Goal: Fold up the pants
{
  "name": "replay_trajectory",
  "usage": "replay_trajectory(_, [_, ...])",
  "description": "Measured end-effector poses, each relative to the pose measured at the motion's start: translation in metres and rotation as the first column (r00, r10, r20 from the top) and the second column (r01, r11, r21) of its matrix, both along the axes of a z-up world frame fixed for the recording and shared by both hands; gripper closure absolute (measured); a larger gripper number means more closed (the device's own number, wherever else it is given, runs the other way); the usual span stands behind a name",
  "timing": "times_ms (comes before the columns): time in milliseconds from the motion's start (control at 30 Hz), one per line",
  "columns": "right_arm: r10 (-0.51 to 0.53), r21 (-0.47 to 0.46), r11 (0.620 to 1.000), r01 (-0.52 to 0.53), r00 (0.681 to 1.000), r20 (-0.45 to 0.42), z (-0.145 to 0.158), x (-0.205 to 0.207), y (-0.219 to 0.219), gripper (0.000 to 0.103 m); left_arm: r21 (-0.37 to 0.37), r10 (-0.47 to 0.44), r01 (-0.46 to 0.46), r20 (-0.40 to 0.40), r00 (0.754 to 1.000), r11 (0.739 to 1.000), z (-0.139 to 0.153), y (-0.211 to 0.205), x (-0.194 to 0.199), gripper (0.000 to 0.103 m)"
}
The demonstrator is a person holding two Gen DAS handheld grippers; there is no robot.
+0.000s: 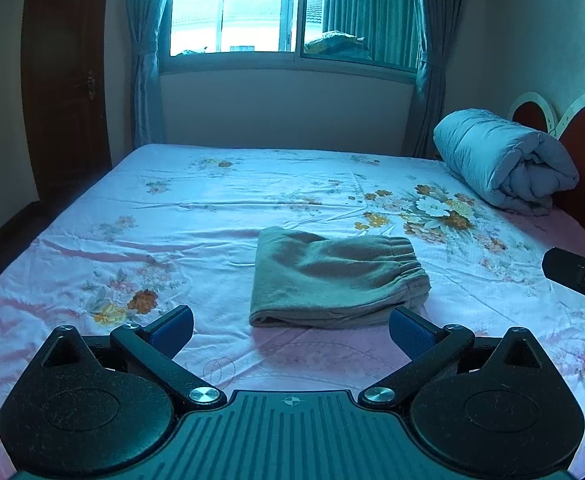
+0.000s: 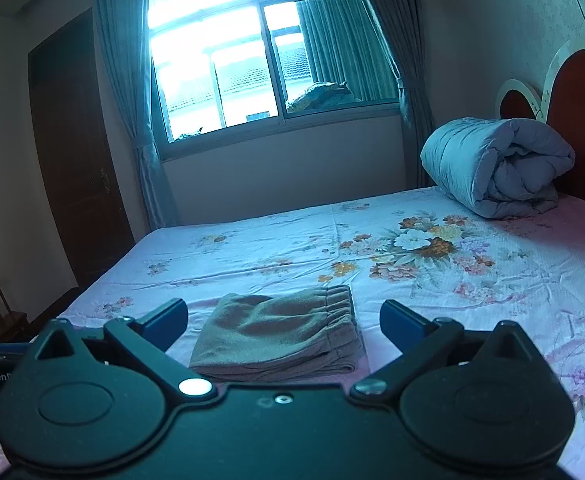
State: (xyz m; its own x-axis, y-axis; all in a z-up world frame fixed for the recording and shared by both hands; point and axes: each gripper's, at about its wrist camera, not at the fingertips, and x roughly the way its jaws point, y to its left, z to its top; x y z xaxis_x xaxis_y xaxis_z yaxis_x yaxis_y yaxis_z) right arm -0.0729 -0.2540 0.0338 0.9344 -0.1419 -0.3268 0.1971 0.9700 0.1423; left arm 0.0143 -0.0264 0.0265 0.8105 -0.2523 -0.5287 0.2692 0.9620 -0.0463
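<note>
Between the spread fingers of the left gripper (image 1: 291, 330), and just beyond their tips, lie the pants (image 1: 338, 278), a compact olive bundle on the floral bed (image 1: 196, 200). The right gripper (image 2: 283, 322) likewise has its fingers wide apart and grips nothing, with the pants straight ahead of them, elastic waistband toward the right finger's side. Neither pair of fingers touches the cloth. By my judgement the folding is essentially finished; at most, a light press to flatten the stack may remain. Farther off, right of both finger pairs, a rolled quilt (image 1: 504, 160) rests against the headboard.
</note>
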Motion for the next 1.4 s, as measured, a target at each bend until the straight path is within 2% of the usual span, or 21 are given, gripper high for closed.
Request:
replay_trajectory(233, [-0.001, 0.012, 1.000, 0.001, 1.000, -0.006, -0.002, 0.002, -0.003, 0.006, -0.031, -0.010, 0.010, -0.010, 1.000, 0.999, -0.002, 0.003, 0.002, 0.000])
replay_trajectory(333, [0.000, 0.012, 1.000, 0.000, 1.000, -0.008, -0.003, 0.002, -0.003, 0.006, -0.092, -0.050, 0.047, -0.036, 0.998, 0.995, -0.003, 0.006, 0.006, 0.000])
replay_trajectory(467, [0.008, 0.015, 1.000, -0.008, 1.000, -0.006, -0.004, 0.004, -0.003, 0.006, -0.118, -0.110, 0.103, -0.049, 0.993, 0.988, -0.006, 0.004, 0.009, 0.000])
replay_trajectory(533, [0.012, 0.011, 1.000, -0.012, 1.000, -0.005, -0.004, 0.004, -0.002, 0.006, -0.169, -0.160, 0.150, -0.049, 0.986, 0.974, -0.006, 0.006, 0.009, 0.000])
replay_trajectory(667, [0.012, 0.014, 1.000, -0.012, 1.000, 0.007, -0.005, 0.004, -0.005, 0.006, -0.215, -0.155, 0.145, -0.033, 0.987, 0.966, -0.005, 0.011, 0.009, 0.000])
replay_trajectory(800, [0.009, 0.014, 1.000, -0.009, 1.000, 0.025, -0.005, 0.002, -0.006, 0.006, -0.299, -0.220, 0.196, -0.051, 0.974, 0.934, -0.007, 0.013, 0.012, 0.000])
replay_trajectory(900, [0.007, 0.005, 1.000, -0.008, 1.000, 0.026, -0.005, 0.003, -0.005, 0.006, -0.263, -0.241, 0.218, -0.057, 0.969, 0.940, -0.010, 0.005, 0.013, 0.000])
replay_trajectory(967, [0.008, 0.008, 1.000, -0.009, 1.000, 0.026, -0.005, 0.003, -0.005, 0.006, -0.291, -0.279, 0.247, -0.072, 0.958, 0.924, -0.012, 0.002, 0.015, 0.000])
replay_trajectory(1033, [0.011, 0.007, 1.000, -0.011, 0.999, 0.032, -0.005, 0.002, -0.003, 0.006, -0.317, -0.296, 0.265, -0.053, 0.954, 0.911, -0.011, 0.001, 0.015, 0.000])
replay_trajectory(1233, [-0.002, -0.007, 1.000, 0.003, 0.999, 0.043, -0.006, 0.000, -0.002, 0.006, -0.275, -0.224, 0.217, 0.008, 0.975, 0.937, -0.005, -0.001, 0.013, 0.003])
replay_trajectory(1400, [-0.007, 0.000, 1.000, 0.007, 0.999, 0.044, -0.007, 0.000, -0.002, 0.006, -0.189, -0.119, 0.134, 0.089, 0.989, 0.973, 0.000, -0.001, 0.007, 0.006])
